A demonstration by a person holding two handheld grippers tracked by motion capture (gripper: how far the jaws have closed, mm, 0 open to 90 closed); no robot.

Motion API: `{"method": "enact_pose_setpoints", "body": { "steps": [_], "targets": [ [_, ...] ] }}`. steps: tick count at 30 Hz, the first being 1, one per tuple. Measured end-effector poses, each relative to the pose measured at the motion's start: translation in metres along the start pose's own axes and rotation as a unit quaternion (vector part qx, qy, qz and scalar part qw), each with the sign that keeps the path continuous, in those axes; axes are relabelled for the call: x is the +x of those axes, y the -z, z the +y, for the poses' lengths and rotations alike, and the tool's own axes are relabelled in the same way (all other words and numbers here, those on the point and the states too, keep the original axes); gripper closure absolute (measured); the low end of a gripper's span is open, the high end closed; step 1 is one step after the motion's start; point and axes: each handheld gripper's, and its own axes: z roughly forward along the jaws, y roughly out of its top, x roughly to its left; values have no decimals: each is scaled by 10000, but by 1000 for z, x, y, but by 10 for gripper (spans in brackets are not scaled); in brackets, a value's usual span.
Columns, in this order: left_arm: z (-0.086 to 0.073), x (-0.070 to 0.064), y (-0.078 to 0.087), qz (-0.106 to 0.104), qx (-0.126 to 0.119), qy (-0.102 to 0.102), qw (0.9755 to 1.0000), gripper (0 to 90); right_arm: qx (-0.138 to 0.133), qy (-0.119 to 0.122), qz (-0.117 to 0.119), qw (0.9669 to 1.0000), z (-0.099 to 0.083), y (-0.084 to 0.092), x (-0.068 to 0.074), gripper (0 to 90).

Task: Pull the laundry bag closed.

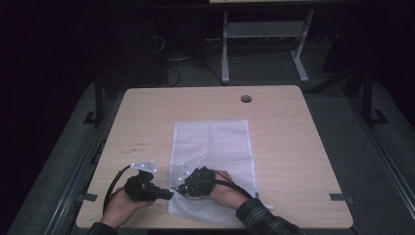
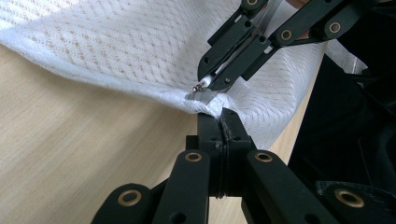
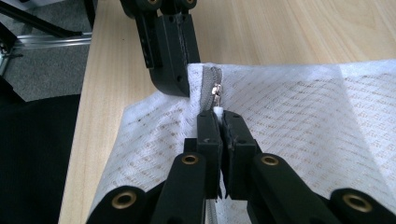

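At the left, the left tool (image 1: pixel 169 194) is lying low over the near part of the bench (image 1: pixel 147 112), its jaws pressed together on the corner of the white mesh bag (image 1: pixel 215 147) — in the left gripper view the fabric (image 2: pixel 140 51) is bunching up right at the black tips. Just beside it, the right tool (image 1: pixel 177 188) is closing its jaws on the small zipper pull (image 3: pixel 216 91), which is sitting at the end of the grey zipper strip (image 3: pixel 205 88) along the bag's edge. The bag itself is lying flat down the middle of the bench, its near-left corner lifted slightly between the two tools.

The bag is looking light, thin and floppy — it is going to fold and drag rather than keep any shape, so one tool is needing to anchor the cloth while the other works the slider. The best hold for the cloth is the seamed corner next to the zipper, where the fabric is doubled; the pull tab is tiny and smooth metal, likely to slip out of a loose pinch.

Further right, the bench is carrying little else: a round cable hole (image 1: pixel 246 99) near the far edge, well apart from the bag. Nothing is standing in the zipper's path, though the two tools are crowding each other closely.
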Motion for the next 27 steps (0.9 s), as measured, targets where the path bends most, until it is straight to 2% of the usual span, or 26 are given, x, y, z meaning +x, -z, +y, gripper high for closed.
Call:
{"method": "enact_pose_setpoints", "body": {
  "steps": [6,8,11,16,17,20,21,22,27],
  "targets": [
    [0,0,2,57,-24,56,10000,894,37,48,0,10000,0,2,0,865],
    [-1,1,4,134,-64,87,9999,894,93,68,-17,9999,-1,1,0,865],
    [-4,4,8,72,-149,180,9997,894,86,33,-18,10000,-4,1,-1,865],
    [-5,4,7,66,-169,99,9998,877,88,38,-25,10000,-4,2,0,865],
    [-7,6,8,90,-238,177,9995,762,116,56,-64,9999,-4,1,0,865],
    [-8,9,11,43,-348,264,9990,609,82,35,-69,9999,-5,2,-1,864],
    [-8,10,11,45,-421,314,9986,609,63,19,-84,9999,-4,3,-1,864],
    [-8,13,12,-41,-522,455,9976,561,7,25,-90,10000,-4,4,-1,864],
    [-4,15,10,-125,-623,560,9964,546,-15,80,-100,9999,-3,5,1,864]
  ]
}}
